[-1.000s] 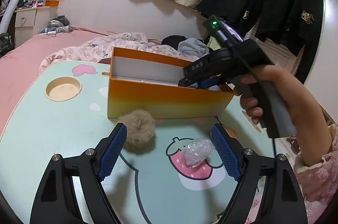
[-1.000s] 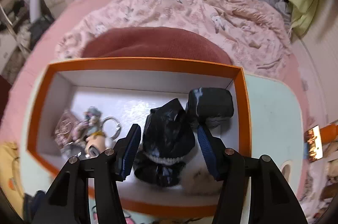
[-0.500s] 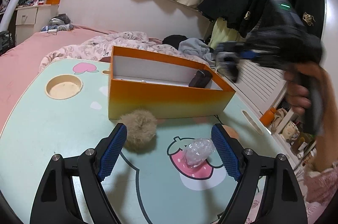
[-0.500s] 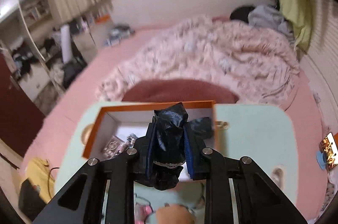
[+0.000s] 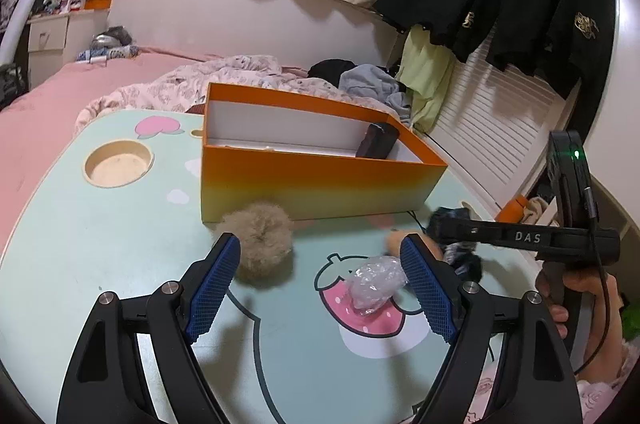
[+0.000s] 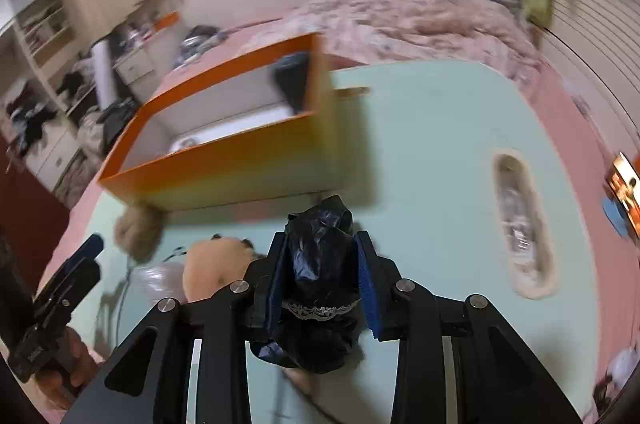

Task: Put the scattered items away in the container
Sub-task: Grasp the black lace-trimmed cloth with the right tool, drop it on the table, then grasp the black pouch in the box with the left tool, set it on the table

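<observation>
An orange box [image 5: 312,180] stands on the mint table [image 5: 100,224] with a black item [image 5: 378,140] leaning in its right end. In front of it lie a beige pom-pom [image 5: 260,244], a crumpled clear wrap [image 5: 374,282] and a peach-coloured thing [image 5: 396,240]. My left gripper [image 5: 320,248] is open low over the table, with the pom-pom by its left pad and the wrap by its right one. My right gripper [image 6: 320,240] grips a black lace-edged bundle [image 6: 320,264] over the table in front of the box [image 6: 240,164]; its jaws are opening.
The table has a round cup hole [image 5: 118,164] at the left and a long slot [image 6: 520,224] at the right. A pink bed with a rumpled quilt [image 5: 224,76] lies behind. Dark jackets [image 5: 540,12] hang at the right. A hand [image 5: 576,300] holds the right gripper.
My right gripper closed on the black bundle inside the box, lifted it out and swung it down to the table in front of the box. The left gripper stayed put.
</observation>
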